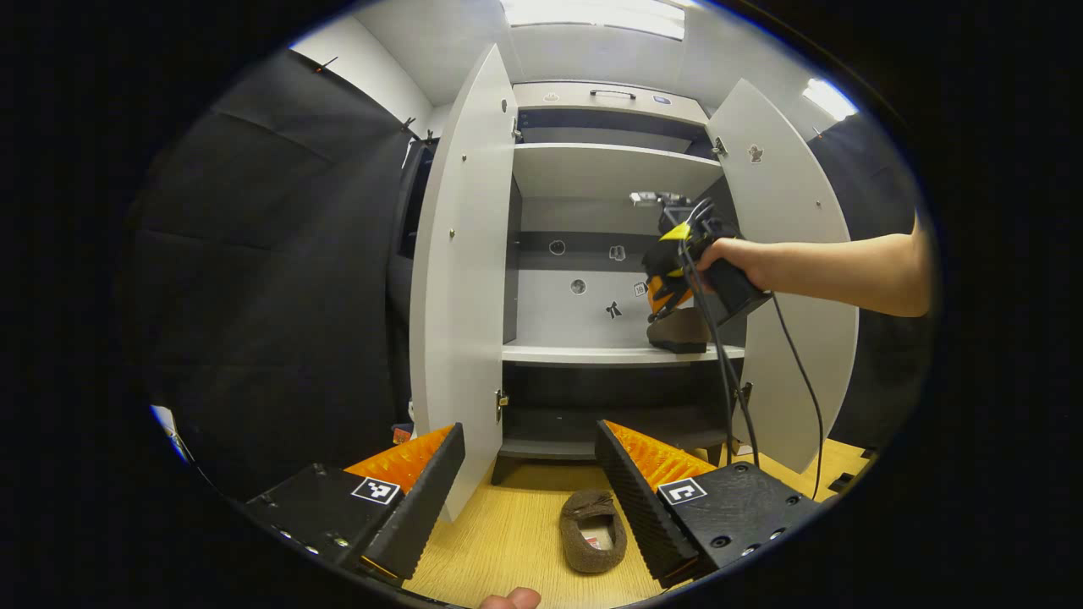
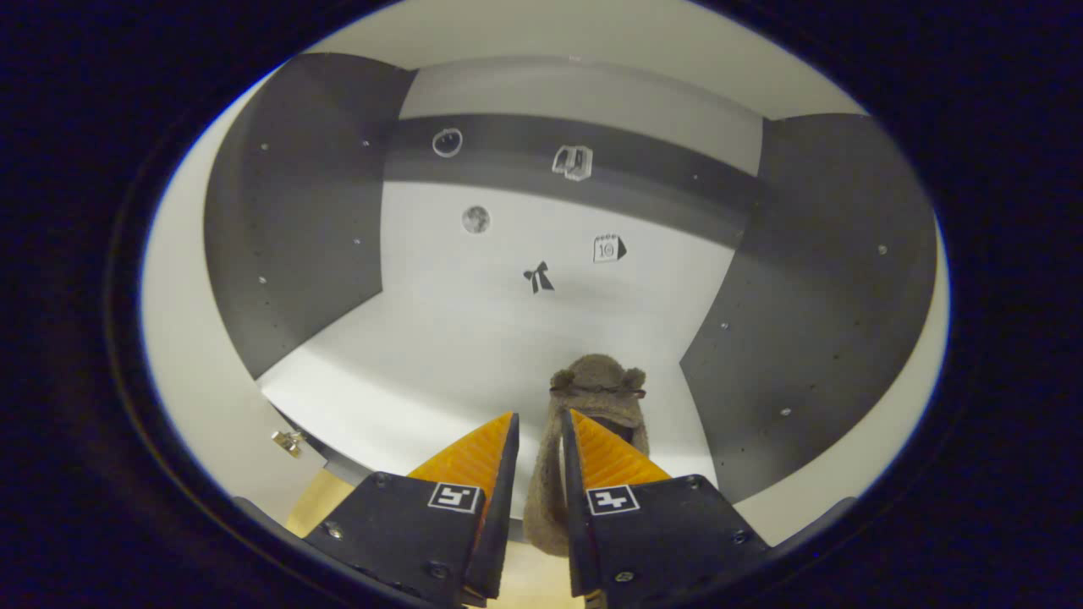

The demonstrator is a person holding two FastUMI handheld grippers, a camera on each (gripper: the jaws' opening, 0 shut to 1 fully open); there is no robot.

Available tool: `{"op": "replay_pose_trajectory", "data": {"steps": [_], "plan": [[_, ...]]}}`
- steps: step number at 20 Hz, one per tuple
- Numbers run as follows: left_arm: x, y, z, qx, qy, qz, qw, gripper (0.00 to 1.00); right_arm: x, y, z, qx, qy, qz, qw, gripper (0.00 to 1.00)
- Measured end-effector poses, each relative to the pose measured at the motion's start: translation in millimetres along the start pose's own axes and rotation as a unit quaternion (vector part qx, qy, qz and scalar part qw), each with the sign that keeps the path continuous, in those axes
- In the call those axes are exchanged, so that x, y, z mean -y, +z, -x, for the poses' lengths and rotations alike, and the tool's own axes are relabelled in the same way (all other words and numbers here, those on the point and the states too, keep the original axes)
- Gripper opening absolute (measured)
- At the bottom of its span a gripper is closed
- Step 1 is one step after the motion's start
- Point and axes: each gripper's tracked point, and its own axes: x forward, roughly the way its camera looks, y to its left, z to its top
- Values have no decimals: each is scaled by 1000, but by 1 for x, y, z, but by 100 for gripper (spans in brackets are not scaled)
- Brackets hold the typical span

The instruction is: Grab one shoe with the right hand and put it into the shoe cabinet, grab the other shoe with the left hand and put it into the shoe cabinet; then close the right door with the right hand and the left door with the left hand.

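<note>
At lower centre, my right gripper (image 2: pixel 539 440) clamped one shoe (image 2: pixel 592 397) on the cabinet shelf (image 2: pixel 406 355) | left gripper (image 1: pixel 529 474) fingers apart above the other shoe (image 1: pixel 594 531).

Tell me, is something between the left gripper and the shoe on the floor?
Nothing visible. In the left gripper view the shoe lies on bare floor just ahead of the open left gripper, between its fingers' lines. Both cabinet doors stand open, and the right gripper holds the other shoe at the shelf.

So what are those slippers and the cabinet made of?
Slippers: likely brown fleece or plush; the surface looks fuzzy and matte. Cabinet: probably laminated board, judging by smooth, flat, pale grey panels with a dull sheen and small metal hinges. Neither is certain from looks alone.
</note>
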Motion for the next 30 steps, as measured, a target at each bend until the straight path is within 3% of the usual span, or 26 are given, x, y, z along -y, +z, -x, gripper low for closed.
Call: {"op": "replay_pose_trajectory", "data": {"steps": [3, 6, 7, 9, 12, 14, 15, 16, 20, 21, 23, 26, 27, 28, 29, 30], "plan": [[6, -1, -2, -2, -10, -1, 1000, 95, -4, 13, 58, 63, 26, -1, 998, 33], [17, 0, -5, -5, -30, 3, 1000, 95, -6, -2, 111, 109, 41, -2, 993, 34], [20, 2, -6, -2, -35, 3, 999, 95, -7, -12, 126, 123, 42, -5, 992, 40], [26, 5, -7, 2, -43, 1, 999, 95, -4, -42, 148, 149, 30, -14, 988, 35], [36, 1, -6, -4, -58, -3, 998, 95, -6, -102, 167, 177, 15, -41, 983, 36], [41, 0, -5, -6, -67, -3, 998, 95, -5, -147, 173, 176, 1, -63, 982, 36], [42, 0, -4, -6, -68, -5, 998, 95, -6, -167, 175, 171, -3, -73, 983, 42], [45, -2, -5, -8, -72, -6, 997, 95, -4, -184, 177, 166, -9, -81, 983, 36], [54, -15, -3, -28, -86, -8, 996, 95, 17, -238, 185, 179, -60, -87, 978, 38], [55, -19, -3, -34, -88, -9, 996, 95, 20, -248, 187, 181, -68, -84, 977, 51], [59, -29, -2, -49, -94, -6, 994, 95, 18, -268, 190, 181, -72, -74, 978, 62], [64, -46, 2, -81, -104, -7, 991, 95, 21, -285, 196, 179, -91, -56, 978, 73], [66, -50, 2, -89, -106, -7, 990, 95, 18, -285, 200, 185, -88, -56, 977, 82], [66, -55, 2, -97, -107, -6, 989, 95, 16, -284, 204, 191, -84, -56, 976, 82], [66, -59, 1, -106, -107, -5, 989, 95, 16, -282, 208, 195, -84, -55, 976, 92], [66, -66, 1, -122, -108, -3, 987, 95, 16, -281, 211, 199, -84, -52, 975, 93]]}}
